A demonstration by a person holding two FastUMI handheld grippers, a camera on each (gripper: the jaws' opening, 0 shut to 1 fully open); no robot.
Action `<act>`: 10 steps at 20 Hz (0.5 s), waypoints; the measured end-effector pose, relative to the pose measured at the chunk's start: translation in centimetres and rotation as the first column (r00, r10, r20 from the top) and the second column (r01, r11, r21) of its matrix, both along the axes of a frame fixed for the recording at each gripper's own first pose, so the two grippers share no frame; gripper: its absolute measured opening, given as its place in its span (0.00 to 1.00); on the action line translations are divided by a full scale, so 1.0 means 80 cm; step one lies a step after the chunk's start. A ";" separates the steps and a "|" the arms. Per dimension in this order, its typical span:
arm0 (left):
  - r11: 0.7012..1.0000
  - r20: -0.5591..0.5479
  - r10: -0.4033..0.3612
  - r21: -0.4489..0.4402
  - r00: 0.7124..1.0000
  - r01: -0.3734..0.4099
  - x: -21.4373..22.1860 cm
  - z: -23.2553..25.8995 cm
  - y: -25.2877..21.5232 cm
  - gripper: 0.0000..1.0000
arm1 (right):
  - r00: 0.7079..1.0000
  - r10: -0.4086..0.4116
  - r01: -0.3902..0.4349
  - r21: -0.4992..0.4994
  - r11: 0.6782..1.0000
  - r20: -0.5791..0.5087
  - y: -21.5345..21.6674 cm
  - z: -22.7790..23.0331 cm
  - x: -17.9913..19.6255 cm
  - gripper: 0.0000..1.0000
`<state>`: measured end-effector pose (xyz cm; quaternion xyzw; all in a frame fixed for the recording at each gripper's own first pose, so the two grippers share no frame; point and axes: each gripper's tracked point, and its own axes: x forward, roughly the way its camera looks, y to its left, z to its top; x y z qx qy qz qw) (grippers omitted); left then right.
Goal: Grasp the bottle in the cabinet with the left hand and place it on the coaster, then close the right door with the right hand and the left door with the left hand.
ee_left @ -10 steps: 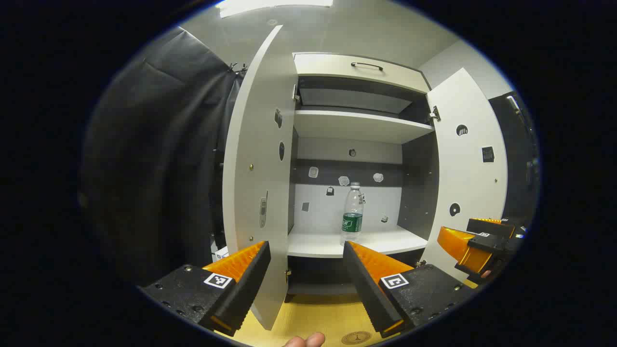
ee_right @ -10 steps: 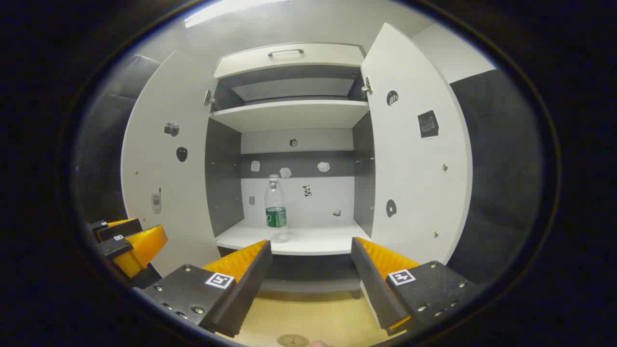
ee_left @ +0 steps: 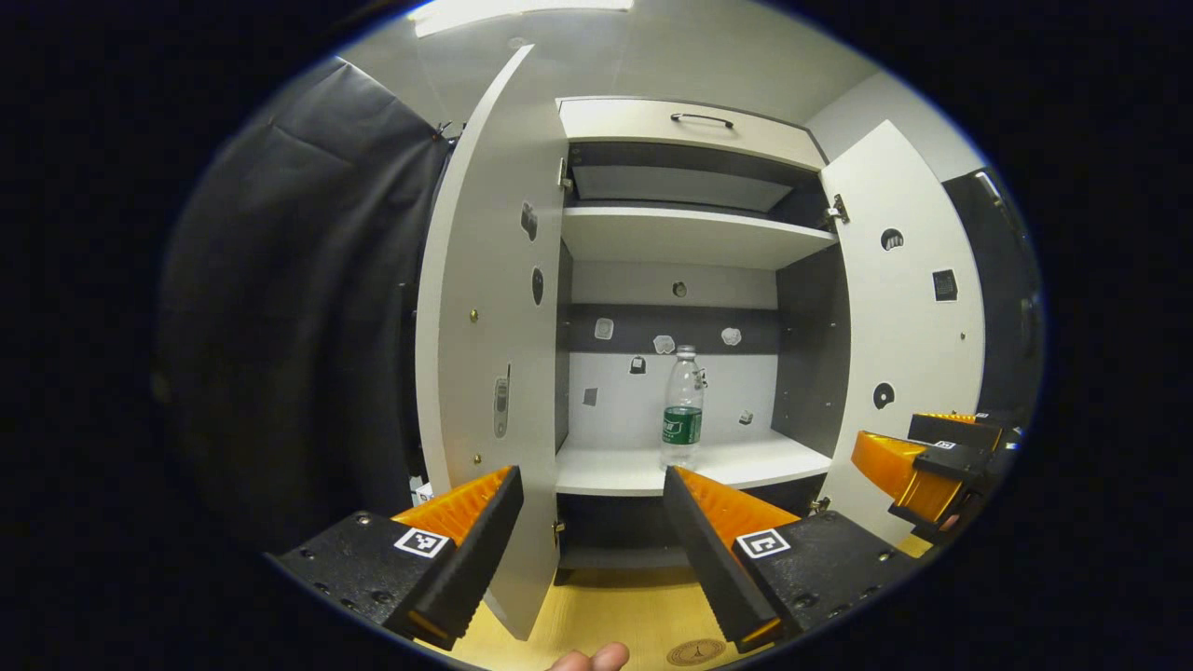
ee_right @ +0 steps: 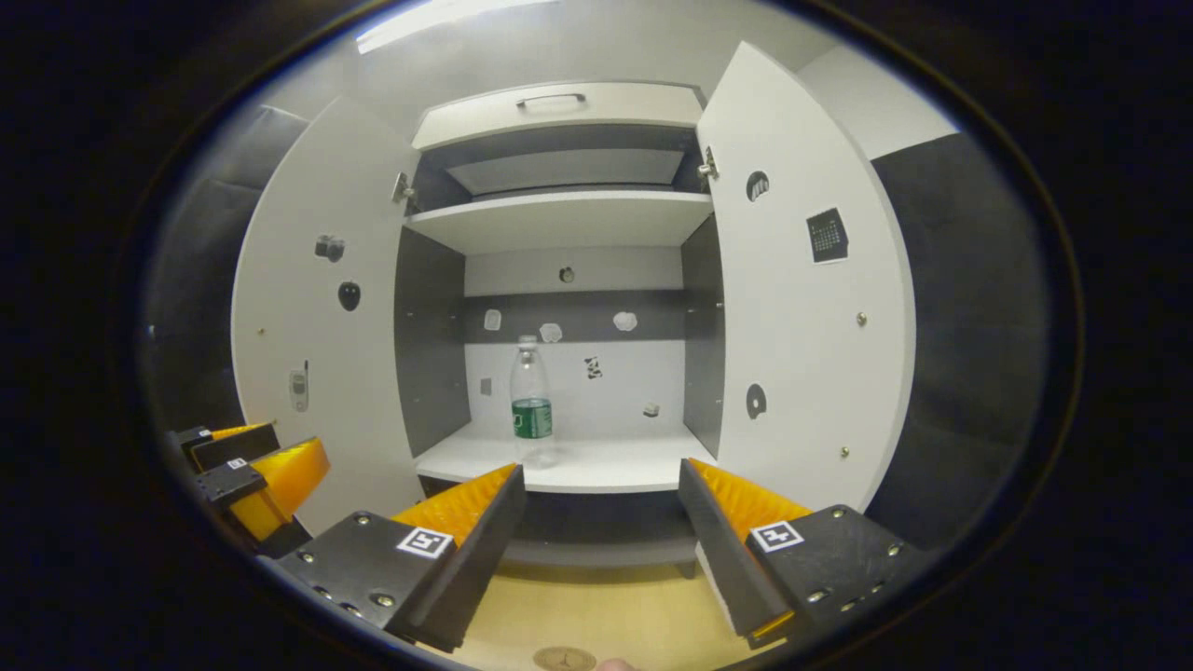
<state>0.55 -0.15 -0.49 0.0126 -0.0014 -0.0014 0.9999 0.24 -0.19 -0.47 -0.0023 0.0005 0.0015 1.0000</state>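
Ahead, I see a white cabinet with both doors swung wide. Its left door and right door each carry small stickers and screws. Inside it has grey side walls, a white back panel crossed by a dark band, an upper shelf, and a closed drawer with a handle on top.

On the lower shelf the bottle stands upright, clear, with a green label, left of centre in the right gripper view, touching nothing but the shelf.

My left claw hangs in front of the shelf edge, fingers spread, nothing between them. My right claw is likewise released and empty; it also shows at the right edge of the left gripper view.

Below lies a pale wooden worktop, with the round coaster at the bottom edge and a fingertip just beside it. Black cloth hangs on both sides; grey wall and a ceiling light sit above.
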 end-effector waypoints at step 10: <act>1.000 -0.004 0.007 0.008 1.000 -0.007 0.012 -0.006 0.002 0.96 | 1.000 0.004 -0.004 0.005 1.000 0.002 -0.002 -0.001 0.005 1.00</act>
